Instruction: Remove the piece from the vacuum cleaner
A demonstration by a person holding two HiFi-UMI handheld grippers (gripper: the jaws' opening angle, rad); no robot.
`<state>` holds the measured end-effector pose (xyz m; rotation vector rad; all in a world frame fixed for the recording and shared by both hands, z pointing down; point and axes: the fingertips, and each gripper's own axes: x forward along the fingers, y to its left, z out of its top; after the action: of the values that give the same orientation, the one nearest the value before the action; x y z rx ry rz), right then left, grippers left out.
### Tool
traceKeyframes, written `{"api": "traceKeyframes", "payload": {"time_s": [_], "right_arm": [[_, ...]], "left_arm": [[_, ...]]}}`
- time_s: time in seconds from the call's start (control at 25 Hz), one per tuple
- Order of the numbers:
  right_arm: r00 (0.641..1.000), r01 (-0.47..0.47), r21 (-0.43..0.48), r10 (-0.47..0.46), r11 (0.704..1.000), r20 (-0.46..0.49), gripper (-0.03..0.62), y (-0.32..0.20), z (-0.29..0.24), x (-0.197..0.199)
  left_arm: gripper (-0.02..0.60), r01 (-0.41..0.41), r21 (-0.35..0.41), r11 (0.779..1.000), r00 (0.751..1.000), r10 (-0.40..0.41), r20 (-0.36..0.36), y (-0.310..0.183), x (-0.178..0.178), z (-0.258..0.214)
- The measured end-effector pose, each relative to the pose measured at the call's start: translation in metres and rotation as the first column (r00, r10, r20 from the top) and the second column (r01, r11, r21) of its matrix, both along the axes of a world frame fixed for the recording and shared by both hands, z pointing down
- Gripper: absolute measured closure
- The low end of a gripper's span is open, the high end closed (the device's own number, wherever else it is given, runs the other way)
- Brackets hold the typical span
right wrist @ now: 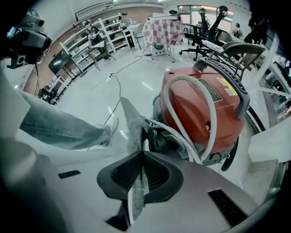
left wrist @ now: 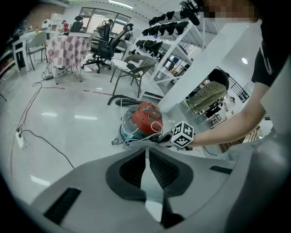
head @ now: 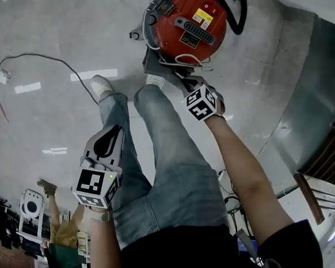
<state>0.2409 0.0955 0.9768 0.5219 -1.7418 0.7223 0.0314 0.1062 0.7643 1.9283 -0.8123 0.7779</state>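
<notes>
Two grippers showed from the head view, well apart from each other. The right gripper (head: pixel 182 80) reached forward to the foot of the red vacuum cleaner (head: pixel 188 25), which stood on the pale floor (head: pixel 68 121) ahead of the person's shoes. A thin grey piece (head: pixel 153 62) stuck out from under the machine's near side, and the gripper's tip lay at it. The left gripper (head: pixel 113 135) hung back beside the person's jeans-clad leg (head: pixel 117 123), touching nothing and pointing roughly toward the machine. A thin cable (head: pixel 46 59) trailed over the floor off to the left. From the left gripper view, its two jaws were pressed together at the tips with nothing between them. Past them the vacuum cleaner stood in the middle distance, with the other gripper's marker cube (left wrist: pixel 182 134) just beside it on the outstretched arm. From the right gripper view, the jaws were pinched tight on the grey piece, a flat fibrous sheet that ran up between the pads and rose above them toward the machine's base. The red body, with a white cord (right wrist: pixel 200 100) looped over it, filled the space close behind the jaws.
</notes>
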Motion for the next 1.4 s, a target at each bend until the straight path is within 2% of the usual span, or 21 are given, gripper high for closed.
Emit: {"api": "traceKeyframes", "payload": {"time_s": [0.24, 0.4, 0.8, 1.16, 1.4], "right_arm": [[1.000, -0.010, -0.005, 0.010, 1.000, -0.006, 0.549, 0.005, 0.001, -0.001], [0.999, 0.038, 0.001, -0.038, 0.999, -0.020, 0.549, 0.014, 0.003, -0.007], [0.999, 0.042, 0.000, -0.042, 0.999, -0.034, 0.549, 0.021, 0.005, -0.011], [0.994, 0.103, -0.027, -0.103, 0.994, -0.029, 0.550, 0.028, 0.007, -0.018], [0.980, 0.192, -0.055, -0.194, 0.980, -0.032, 0.551, 0.030, 0.008, -0.022]], "left_arm": [[0.558, -0.021, -0.009, 1.000, 1.000, 0.021, -0.008, 0.010, -0.004, 0.001], [0.558, -0.023, -0.013, 1.000, 1.000, 0.023, -0.010, 0.017, -0.010, 0.004], [0.558, -0.016, -0.022, 1.000, 1.000, 0.015, -0.006, 0.034, -0.028, 0.008], [0.558, -0.013, -0.018, 1.000, 1.000, 0.013, -0.013, 0.046, -0.037, 0.008], [0.558, 0.000, -0.023, 1.000, 1.000, 0.000, -0.009, 0.053, -0.048, 0.010]]}}
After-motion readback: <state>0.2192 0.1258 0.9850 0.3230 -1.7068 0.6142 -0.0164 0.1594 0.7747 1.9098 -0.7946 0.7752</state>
